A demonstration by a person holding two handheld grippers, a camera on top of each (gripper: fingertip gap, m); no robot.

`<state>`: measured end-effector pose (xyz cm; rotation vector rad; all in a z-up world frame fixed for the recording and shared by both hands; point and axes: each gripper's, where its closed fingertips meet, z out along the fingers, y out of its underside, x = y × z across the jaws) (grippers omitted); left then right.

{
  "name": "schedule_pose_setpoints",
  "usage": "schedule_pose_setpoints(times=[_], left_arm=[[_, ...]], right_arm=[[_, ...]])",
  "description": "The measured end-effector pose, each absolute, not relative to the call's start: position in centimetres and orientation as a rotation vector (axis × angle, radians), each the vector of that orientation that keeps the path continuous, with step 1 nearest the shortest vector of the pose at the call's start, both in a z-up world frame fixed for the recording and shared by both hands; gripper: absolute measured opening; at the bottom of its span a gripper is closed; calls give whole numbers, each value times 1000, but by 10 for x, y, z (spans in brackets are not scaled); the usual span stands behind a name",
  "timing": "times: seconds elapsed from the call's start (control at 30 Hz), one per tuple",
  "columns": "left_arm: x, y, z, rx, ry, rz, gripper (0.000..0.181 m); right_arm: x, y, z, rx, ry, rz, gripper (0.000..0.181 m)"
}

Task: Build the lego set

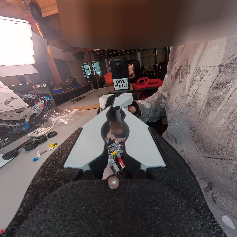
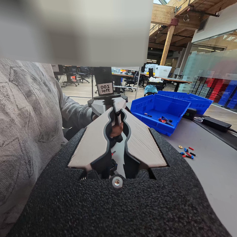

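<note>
My two grippers face each other tip to tip over the grey table (image 1: 23, 179). In the left wrist view my left gripper (image 1: 116, 112) has its jaws a narrow gap apart. A small grey, black, yellow and red lego assembly (image 1: 116, 152) fills that gap low between the fingers. The right gripper (image 1: 115, 102) shows just beyond its tips. In the right wrist view my right gripper (image 2: 116, 112) also has a narrow gap. Under it lie a black and blue piece (image 2: 113, 165) and a grey pin (image 2: 113, 152); I cannot tell whether it grips anything. The left gripper (image 2: 109, 106) is opposite.
Several black tyres (image 1: 41, 139) and small loose pieces (image 1: 52, 145) lie left, by the set's box (image 1: 32, 102), a booklet (image 1: 9, 100) and plastic bags (image 1: 60, 115). A blue bin (image 2: 141, 110) with a few parts, loose pins (image 2: 187, 152) and a power brick (image 2: 216, 123) lie right. Both grippers' tips are close together, under 4 cm apart.
</note>
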<state>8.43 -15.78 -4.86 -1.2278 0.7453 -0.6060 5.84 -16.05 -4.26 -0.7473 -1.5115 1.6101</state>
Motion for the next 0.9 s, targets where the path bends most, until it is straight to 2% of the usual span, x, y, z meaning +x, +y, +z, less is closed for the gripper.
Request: schedule_pose_setpoints(times=[0.17, 0.33, 0.47, 0.53, 0.63, 0.8, 0.9], left_arm=[[83, -153, -52, -1276, 700, -673, 11], [84, -151, -52, -1264, 695, -637, 12], [84, -146, -47, -1199, 774, -402, 23], [81, -145, -43, -1178, 786, -323, 30], [74, -142, -48, -1211, 779, -303, 41], [67, -138, -58, -1270, 757, -314, 44], [58, -123, -74, -1410, 686, -385, 50]], right_arm=[[56, -156, -48, -745, -1559, 1490, 4], [57, -153, -48, -783, -1531, 1546, 5], [56, -145, -39, -806, -1476, 1545, 8], [62, -137, -36, -792, -1492, 1522, 23], [74, -116, -41, -832, -1531, 1474, 33], [99, -69, -103, -1015, -1846, 1163, 48], [121, -60, -145, -1131, -2086, 1105, 69]])
